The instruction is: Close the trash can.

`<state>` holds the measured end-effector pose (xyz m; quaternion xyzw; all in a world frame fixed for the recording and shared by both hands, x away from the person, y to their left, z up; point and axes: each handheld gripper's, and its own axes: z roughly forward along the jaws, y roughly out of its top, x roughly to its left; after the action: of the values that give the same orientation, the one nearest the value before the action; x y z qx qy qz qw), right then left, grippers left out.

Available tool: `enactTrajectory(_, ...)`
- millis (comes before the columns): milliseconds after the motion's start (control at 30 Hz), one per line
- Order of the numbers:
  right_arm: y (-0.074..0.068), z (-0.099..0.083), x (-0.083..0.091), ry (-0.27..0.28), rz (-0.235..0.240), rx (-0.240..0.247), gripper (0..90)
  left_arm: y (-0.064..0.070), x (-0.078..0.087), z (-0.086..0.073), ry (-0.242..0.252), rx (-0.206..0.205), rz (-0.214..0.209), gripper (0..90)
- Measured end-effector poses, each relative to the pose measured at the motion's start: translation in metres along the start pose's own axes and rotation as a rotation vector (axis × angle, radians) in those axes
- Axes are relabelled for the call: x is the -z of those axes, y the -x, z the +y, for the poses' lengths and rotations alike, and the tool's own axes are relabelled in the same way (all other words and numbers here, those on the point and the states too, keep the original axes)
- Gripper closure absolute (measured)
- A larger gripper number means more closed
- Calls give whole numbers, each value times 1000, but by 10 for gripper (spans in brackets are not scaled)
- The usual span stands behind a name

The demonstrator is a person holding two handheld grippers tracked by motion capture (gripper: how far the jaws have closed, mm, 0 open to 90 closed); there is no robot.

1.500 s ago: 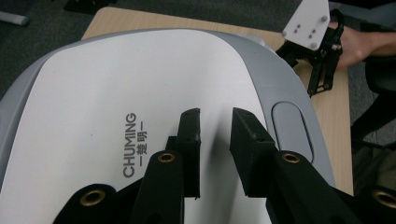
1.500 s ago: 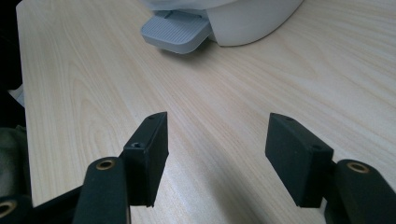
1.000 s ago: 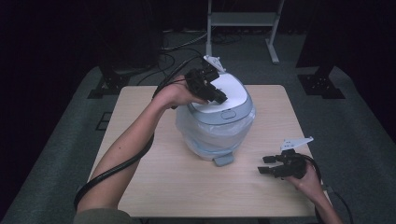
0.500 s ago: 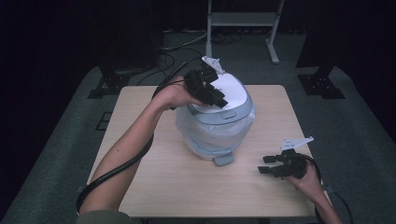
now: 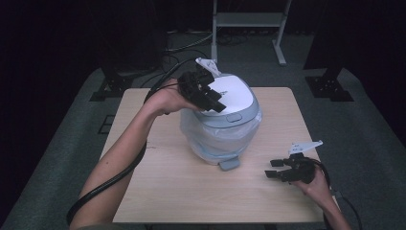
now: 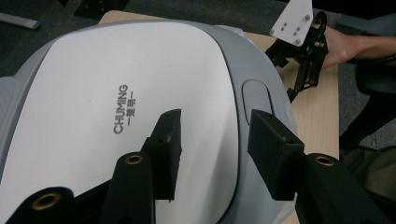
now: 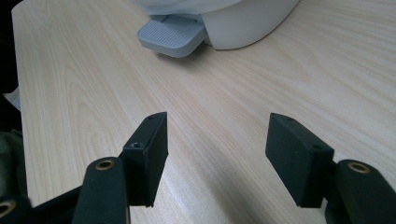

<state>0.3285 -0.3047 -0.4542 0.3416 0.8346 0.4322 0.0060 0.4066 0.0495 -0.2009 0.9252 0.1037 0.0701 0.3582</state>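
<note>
Left gripper (image 5: 207,94) hovers over the white lid (image 6: 116,107) of the pedal bin (image 5: 222,124) at the table's (image 5: 158,191) centre, jaws spread wide and holding nothing. Looks like the lid-opening step: the oval button (image 6: 257,100) at the gripper's one o'clock probably needs pressing next. Right gripper (image 5: 282,170) rests at four o'clock, jaws apart, pointing toward the grey pedal (image 7: 170,35).

Bin (image 5: 221,134) at bench (image 5: 158,187) centre, lid (image 5: 234,93) on top, pedal (image 5: 229,164) at its 6 o'clock. Left gripper (image 5: 218,103) above lid's 9 o'clock edge. Right gripper (image 5: 273,168) low at bench's 4 o'clock, apart from bin.
</note>
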Motion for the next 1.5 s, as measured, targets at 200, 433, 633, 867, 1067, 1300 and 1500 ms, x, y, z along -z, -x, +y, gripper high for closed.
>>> enactTrajectory(200, 1, -1, 1, 5, -3, 1, 378, 3, 11, -9, -2, 3, 22, 524)
enactTrajectory(433, 1, -1, 1, 4, -6, -2, 375, 6, 21, -25, 8, 22, 38, 507)
enactTrajectory(633, 1, 0, -1, 3, -2, 1, 373, 8, 29, -42, 9, 40, 56, 498)
enactTrajectory(867, 2, 1, -1, 4, -3, -3, 372, 12, 40, -67, 26, 68, 80, 488)
enactTrajectory(1067, 2, 1, -1, 6, -8, -4, 369, 14, 49, -84, 45, 92, 96, 477)
enactTrajectory(1300, 2, 1, 0, 9, -10, -4, 368, 17, 53, -101, 63, 110, 117, 448)
enactTrajectory(1500, 3, 0, 1, 12, -11, -6, 368, 20, 53, -115, 73, 127, 121, 419)
